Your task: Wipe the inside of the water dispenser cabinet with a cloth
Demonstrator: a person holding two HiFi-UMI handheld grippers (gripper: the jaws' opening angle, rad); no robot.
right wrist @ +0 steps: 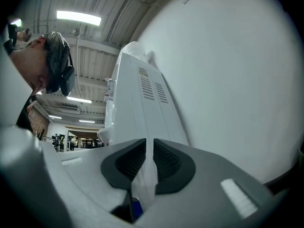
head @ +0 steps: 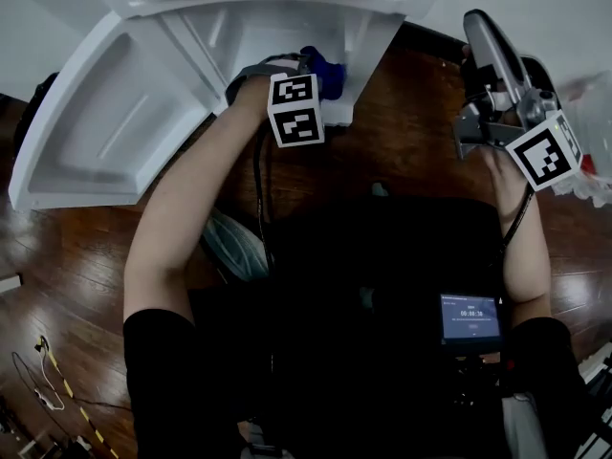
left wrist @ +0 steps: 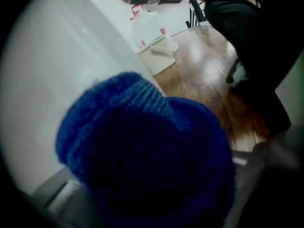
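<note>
In the head view, the cabinet [head: 239,36] stood open, with its door [head: 105,122] out to the left. The left hand-held gripper [head: 308,65] was at the opening. The blue cloth [head: 330,75] sat at its tip, near the right side of the opening. The right hand-held gripper [head: 483,36] was held up, well apart from the cabinet, over the wood floor [head: 402,142]. In the left gripper view, the cloth was a big ball that filled the middle. It hid most of the jaws, which were closed round it. A white wall [left wrist: 57,70] of the cabinet was just beside the cloth, but it was not clear whether they touched. In the right gripper view, the jaws were almost together. Only a thin slit showed between the pads, and they held nothing. The dispenser [right wrist: 137,94] rose behind them. The cloth was bunched up, so it might rub only a small spot. A hard push could tug it out of the jaws, and it would drop inside. The hard gripper could also bump the wall if it went in too far.
</note>
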